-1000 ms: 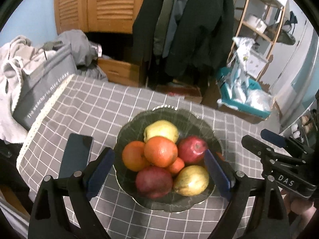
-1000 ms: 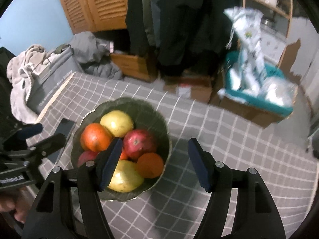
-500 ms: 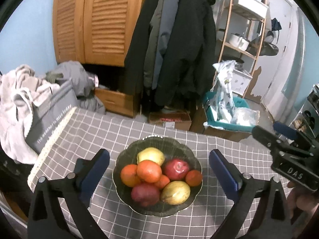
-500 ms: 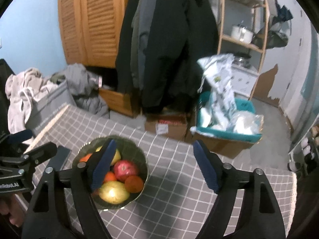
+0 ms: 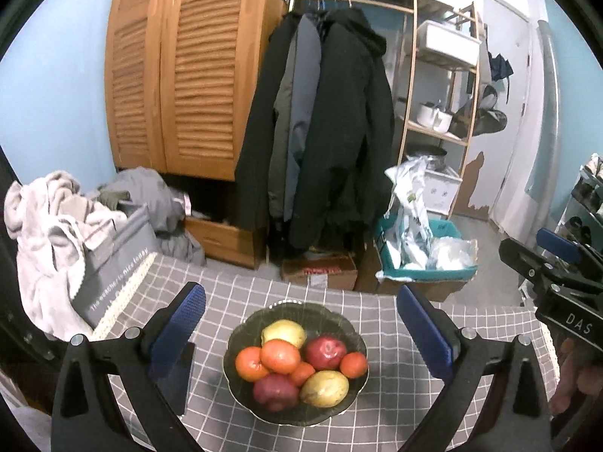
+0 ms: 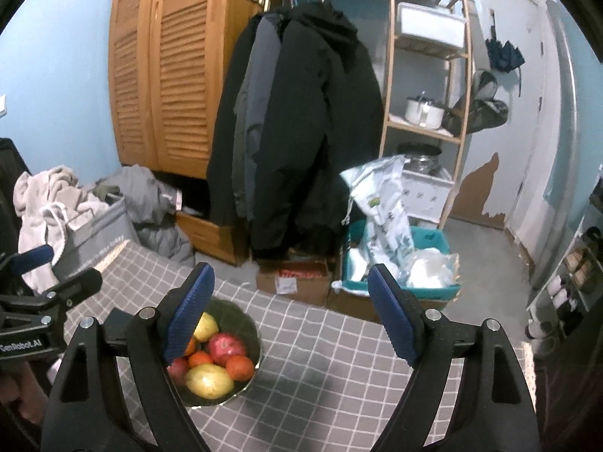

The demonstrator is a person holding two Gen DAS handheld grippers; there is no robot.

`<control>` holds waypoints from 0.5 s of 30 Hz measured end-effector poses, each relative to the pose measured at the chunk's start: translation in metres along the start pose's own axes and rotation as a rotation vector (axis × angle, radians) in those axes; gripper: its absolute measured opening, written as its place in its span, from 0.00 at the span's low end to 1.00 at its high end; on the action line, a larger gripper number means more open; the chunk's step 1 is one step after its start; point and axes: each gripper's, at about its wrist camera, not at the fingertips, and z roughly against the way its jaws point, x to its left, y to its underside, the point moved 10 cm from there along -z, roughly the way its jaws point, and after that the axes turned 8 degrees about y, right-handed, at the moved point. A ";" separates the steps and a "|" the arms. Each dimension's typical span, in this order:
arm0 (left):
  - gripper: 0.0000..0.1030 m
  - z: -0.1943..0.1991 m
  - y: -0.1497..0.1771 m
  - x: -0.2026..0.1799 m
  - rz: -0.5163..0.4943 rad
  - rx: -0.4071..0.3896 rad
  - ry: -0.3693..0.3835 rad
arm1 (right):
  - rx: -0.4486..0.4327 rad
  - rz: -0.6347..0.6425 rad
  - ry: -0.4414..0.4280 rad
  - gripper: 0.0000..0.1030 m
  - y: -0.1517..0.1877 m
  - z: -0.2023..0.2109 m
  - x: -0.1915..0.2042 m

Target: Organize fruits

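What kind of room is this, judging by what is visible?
Probably a lived-in home room or entryway: dark coats hang on a rail beside a louvred wooden wardrobe, and a fruit bowl sits on a checked tablecloth.

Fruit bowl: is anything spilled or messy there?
No. All the fruit sits piled inside the bowl, none on the tablecloth. The bowl stands level. A dark phone lies flat beside it.

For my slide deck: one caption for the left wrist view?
Open left gripper above a dark bowl heaped with fruit on a checked tablecloth.
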 end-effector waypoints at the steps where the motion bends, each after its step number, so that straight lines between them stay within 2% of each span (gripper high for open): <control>1: 0.99 0.004 -0.003 -0.002 -0.008 -0.011 -0.001 | -0.010 0.000 0.005 0.80 -0.002 0.004 -0.002; 11: 0.99 0.017 -0.013 -0.009 -0.007 -0.068 0.009 | -0.094 -0.022 0.039 0.80 -0.012 0.033 -0.020; 15: 0.99 0.018 -0.014 -0.010 -0.008 -0.080 0.011 | -0.099 -0.029 0.044 0.80 -0.013 0.035 -0.025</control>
